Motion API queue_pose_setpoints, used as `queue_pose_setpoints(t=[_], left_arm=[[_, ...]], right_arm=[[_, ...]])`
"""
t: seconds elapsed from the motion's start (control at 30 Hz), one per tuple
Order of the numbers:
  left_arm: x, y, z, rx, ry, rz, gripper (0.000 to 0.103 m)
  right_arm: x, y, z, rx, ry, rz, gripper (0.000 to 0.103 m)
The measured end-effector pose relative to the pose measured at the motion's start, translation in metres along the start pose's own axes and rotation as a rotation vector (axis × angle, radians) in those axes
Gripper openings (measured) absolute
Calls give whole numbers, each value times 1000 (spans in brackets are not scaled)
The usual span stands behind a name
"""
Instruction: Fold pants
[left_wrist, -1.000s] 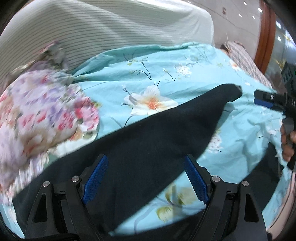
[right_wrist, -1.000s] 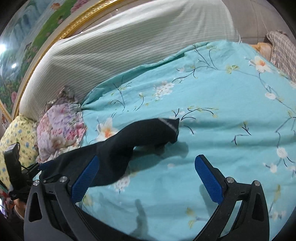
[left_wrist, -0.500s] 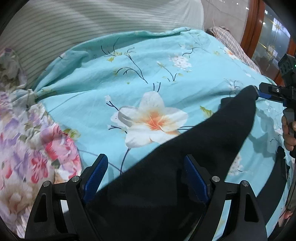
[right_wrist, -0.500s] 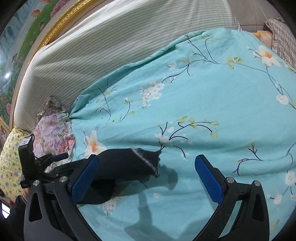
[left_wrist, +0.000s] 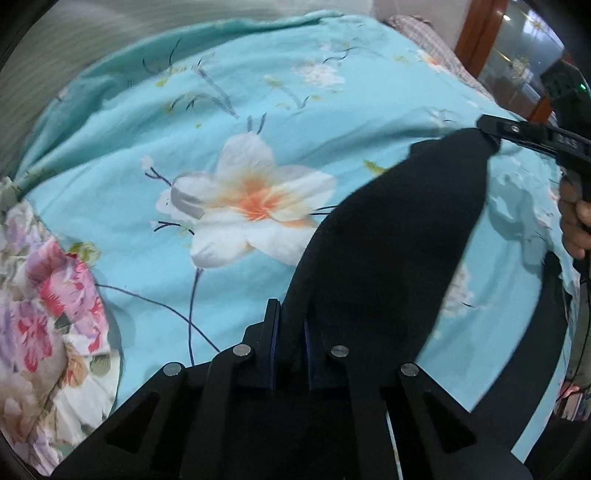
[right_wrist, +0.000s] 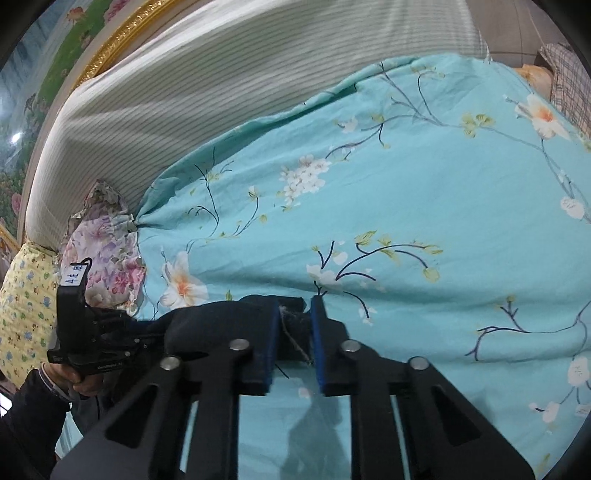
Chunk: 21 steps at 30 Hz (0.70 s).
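Note:
The black pants (left_wrist: 399, 236) are stretched above the turquoise floral bedspread (left_wrist: 184, 147). My left gripper (left_wrist: 290, 332) is shut on one end of the black fabric at the bottom of the left wrist view. My right gripper (right_wrist: 293, 321) is shut on the other end, a hem with a grey frayed edge (right_wrist: 291, 325). In the left wrist view the right gripper (left_wrist: 491, 138) pinches the far tip of the pants. In the right wrist view the left gripper (right_wrist: 136, 332) holds the fabric at the left. A second dark stretch of the pants (left_wrist: 532, 354) hangs at the lower right.
A pink floral pillow (left_wrist: 44, 314) lies at the left. A grey striped pillow or headboard cover (right_wrist: 221, 81) runs along the back, with a gold picture frame (right_wrist: 122, 40) above it. A yellow pillow (right_wrist: 22, 302) and a plaid cloth (right_wrist: 569, 81) lie at the edges.
Both grippers were open and are now shut on the pants, one at each end. The pants are lifted and pulled taut between them.

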<state>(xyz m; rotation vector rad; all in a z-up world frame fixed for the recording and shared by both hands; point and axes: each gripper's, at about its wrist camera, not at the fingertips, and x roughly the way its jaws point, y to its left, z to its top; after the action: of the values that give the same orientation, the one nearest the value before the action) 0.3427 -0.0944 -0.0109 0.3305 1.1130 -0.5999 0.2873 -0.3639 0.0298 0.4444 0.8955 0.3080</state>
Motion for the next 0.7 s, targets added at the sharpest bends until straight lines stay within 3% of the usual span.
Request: queue_pose_setpoints(t=[0.37,0.7], left_arm=[[-75,-54,-57,-18,-117,-6,6],[-103,-109,-110,-23,-137,-24,5]], right_arm=[[-48,16,-21,-110,-40,-18,8],[-97,17,-71,-146,-34,-12,7]])
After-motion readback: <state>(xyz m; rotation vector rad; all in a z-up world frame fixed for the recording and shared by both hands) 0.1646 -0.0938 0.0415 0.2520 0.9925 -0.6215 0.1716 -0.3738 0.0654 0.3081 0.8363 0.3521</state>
